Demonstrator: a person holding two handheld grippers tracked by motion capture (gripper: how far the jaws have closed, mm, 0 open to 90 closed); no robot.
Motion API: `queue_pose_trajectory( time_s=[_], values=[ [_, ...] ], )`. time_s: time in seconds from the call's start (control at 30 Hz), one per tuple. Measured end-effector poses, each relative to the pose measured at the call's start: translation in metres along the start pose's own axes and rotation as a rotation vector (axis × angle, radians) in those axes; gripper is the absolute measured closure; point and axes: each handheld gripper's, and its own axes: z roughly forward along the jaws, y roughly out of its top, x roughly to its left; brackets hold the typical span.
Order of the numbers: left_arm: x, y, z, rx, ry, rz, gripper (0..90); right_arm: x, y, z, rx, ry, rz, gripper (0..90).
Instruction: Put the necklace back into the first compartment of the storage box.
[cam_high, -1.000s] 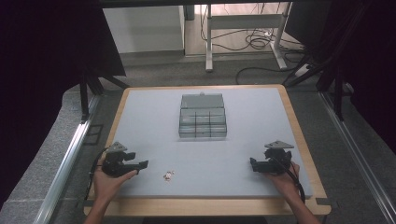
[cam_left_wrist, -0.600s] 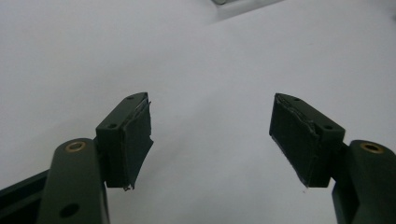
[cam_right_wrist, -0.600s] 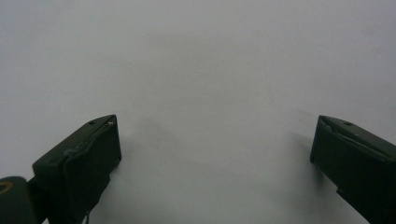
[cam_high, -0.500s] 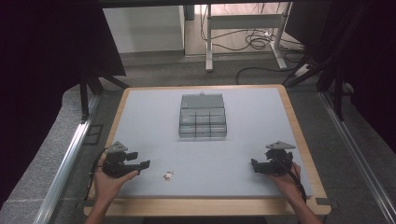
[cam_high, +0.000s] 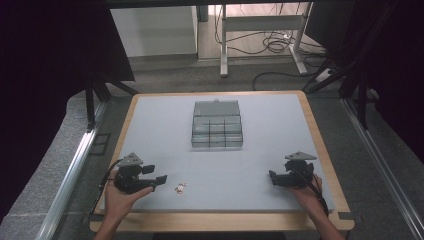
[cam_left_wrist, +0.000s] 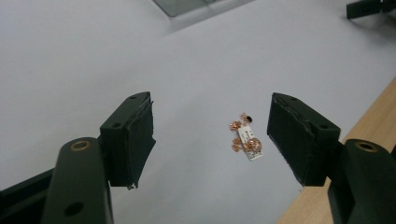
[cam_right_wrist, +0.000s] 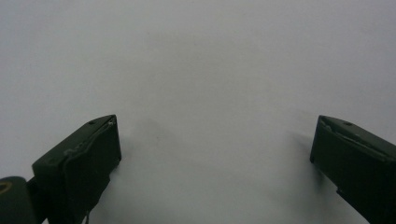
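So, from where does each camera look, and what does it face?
High view: above the near edge, looking forward and down at the table, compartment box, both hands.
Left gripper view: on the left gripper, facing small copper pieces; open jaws show.
Right gripper view: on the right gripper, facing bare table.
Shared: copper pieces, in the high and left gripper views.

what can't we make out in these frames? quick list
- Small tagged piece: print on its white tag is too small and blurred in the left gripper view; a mere speck in the high view.
- Compartment box: contents unreadable through tinted walls in the high view; cut off by the top edge in the left gripper view.
- Right gripper: its jaw bases are cut off by the frame edges in its own view.
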Motion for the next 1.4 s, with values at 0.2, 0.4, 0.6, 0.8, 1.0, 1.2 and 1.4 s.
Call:
queue_pose_trajectory(
  time_s=[0.2, 0.4, 0.6, 0.8, 1.0, 1.2, 1.4],
  values=[
    [-0.010, 0.000, 0.006, 0.023, -0.035, 0.018, 35.7, 0.000, 0.000, 0.000, -0.002, -0.002, -0.001, 1.6],
    [-0.023, -0.006, 0.017, 0.071, -0.075, 0.050, 39.2, 0.000, -0.001, -0.001, -0.004, -0.001, 0.002, 1.6],
    [-0.028, -0.009, 0.028, 0.109, -0.087, 0.063, 43.0, 0.000, -0.001, -0.001, -0.003, -0.002, 0.004, 1.6],
    [-0.031, -0.010, 0.039, 0.143, -0.112, 0.067, 50.1, 0.000, -0.001, -0.001, -0.003, -0.003, 0.005, 1.6],
    [-0.031, -0.012, 0.048, 0.177, -0.089, 0.083, 52.8, 0.000, -0.001, -0.001, -0.003, -0.004, 0.005, 1.6],
    [-0.030, -0.012, 0.056, 0.187, -0.069, 0.078, 54.2, 0.001, -0.001, -0.001, -0.003, -0.005, 0.005, 1.5],
    [-0.031, -0.013, 0.061, 0.195, -0.042, 0.089, 57.3, 0.000, -0.001, -0.001, -0.003, -0.005, 0.005, 1.5]
  ],
)
